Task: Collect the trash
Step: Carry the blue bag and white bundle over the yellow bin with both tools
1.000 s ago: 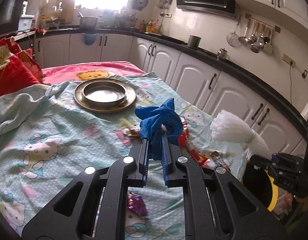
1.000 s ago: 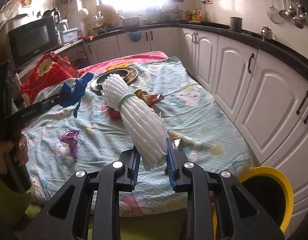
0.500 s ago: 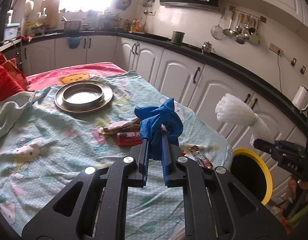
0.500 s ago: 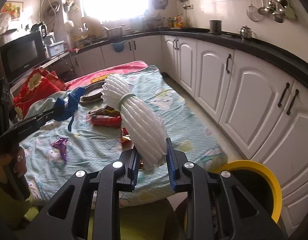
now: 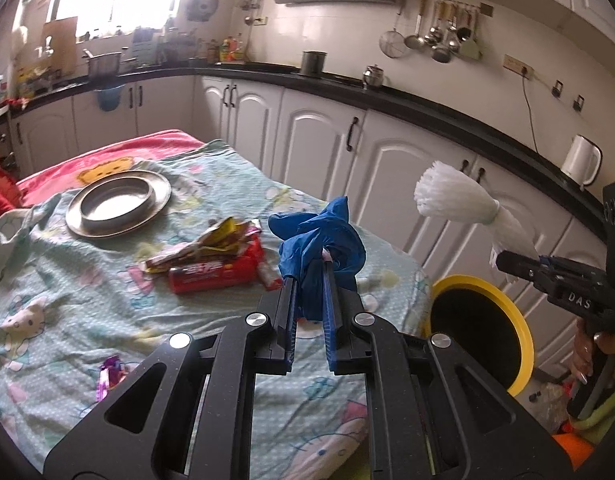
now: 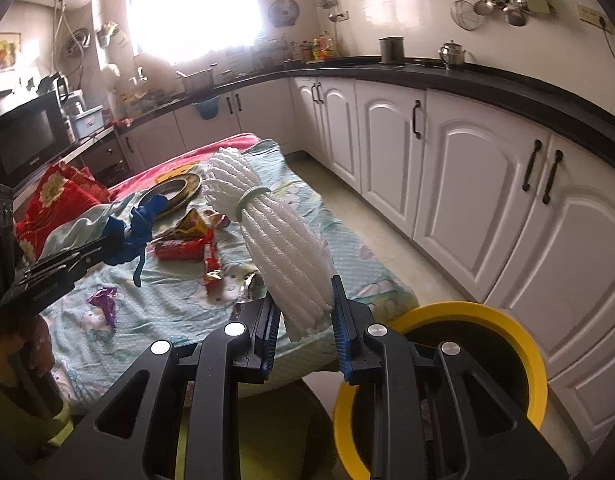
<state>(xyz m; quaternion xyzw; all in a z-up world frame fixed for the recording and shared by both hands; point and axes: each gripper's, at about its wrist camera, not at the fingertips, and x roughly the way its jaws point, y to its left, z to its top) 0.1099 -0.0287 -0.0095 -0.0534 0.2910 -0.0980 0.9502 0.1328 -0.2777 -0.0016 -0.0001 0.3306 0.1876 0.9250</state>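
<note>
My left gripper (image 5: 310, 276) is shut on a crumpled blue glove (image 5: 319, 240) and holds it above the table's right end; it also shows in the right wrist view (image 6: 135, 230). My right gripper (image 6: 303, 296) is shut on a white foam net bundle (image 6: 275, 236) tied with a green band, held beside the table, above and left of a yellow-rimmed black bin (image 6: 503, 320). The bundle (image 5: 459, 204) and bin (image 5: 511, 312) also show in the left wrist view. A red wrapper (image 5: 211, 272), a gold wrapper (image 5: 215, 240) and a purple wrapper (image 5: 109, 372) lie on the cloth.
A metal plate (image 5: 119, 200) sits at the far end of the table, which is covered with a cartoon-print cloth (image 5: 67, 300). White cabinets (image 6: 467, 184) under a black counter run along the right. A red cushion (image 6: 55, 196) lies at the far left.
Both grippers have pulled back and swung right with their loads. The yellow bin has come into fuller view beneath the right gripper. Both grips are unchanged.
</note>
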